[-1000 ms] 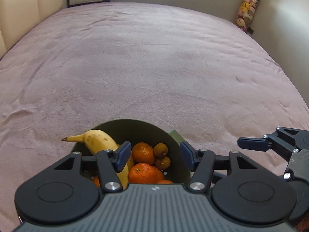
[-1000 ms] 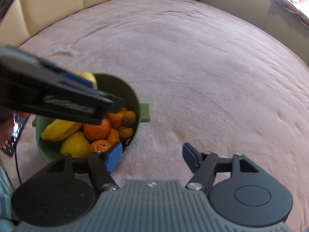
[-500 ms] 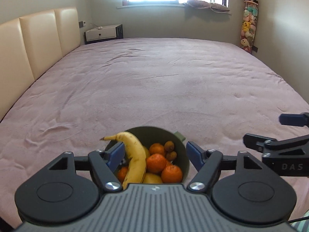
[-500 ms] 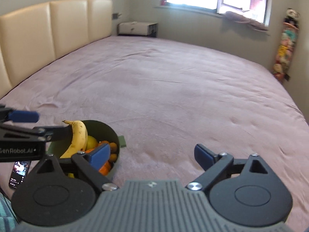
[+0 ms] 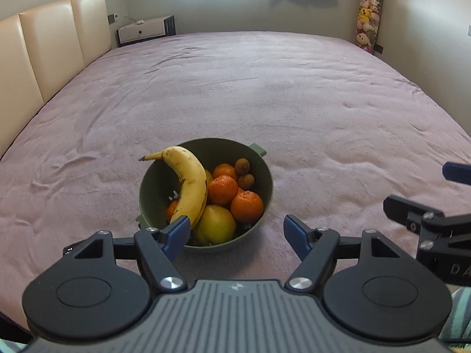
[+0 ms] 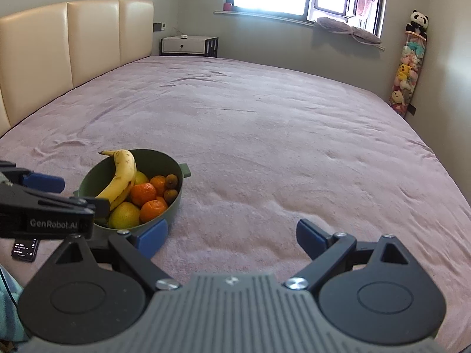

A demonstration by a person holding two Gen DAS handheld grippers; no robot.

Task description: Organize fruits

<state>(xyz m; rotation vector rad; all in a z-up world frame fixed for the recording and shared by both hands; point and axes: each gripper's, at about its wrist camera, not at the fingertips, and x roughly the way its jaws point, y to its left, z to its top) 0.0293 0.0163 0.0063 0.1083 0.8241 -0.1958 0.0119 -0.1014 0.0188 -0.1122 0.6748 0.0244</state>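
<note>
Both grippers empty, fruit bowl on the near-left part of the bed.

My left gripper (image 5: 235, 235) has its jaws spread wide with nothing between them; it hangs just short of the green bowl (image 5: 266, 173), and its left pad only overlaps the near rim in my view. My right gripper (image 6: 232, 239) is likewise released and empty, over bare purple bedspread (image 6: 265, 123) to the right of the bowl. In the bowl, a banana (image 5: 190, 186) leans against the far-left rim with its stem poking over the edge. Mandarins (image 5: 246, 206) are piled on the right, two small brown fruits (image 5: 242, 165) sit at the far right, and a yellow-green round fruit (image 5: 216, 227) lies nearest me. A phone (image 6: 25, 248) lies on the bedspread at the near left.
</note>
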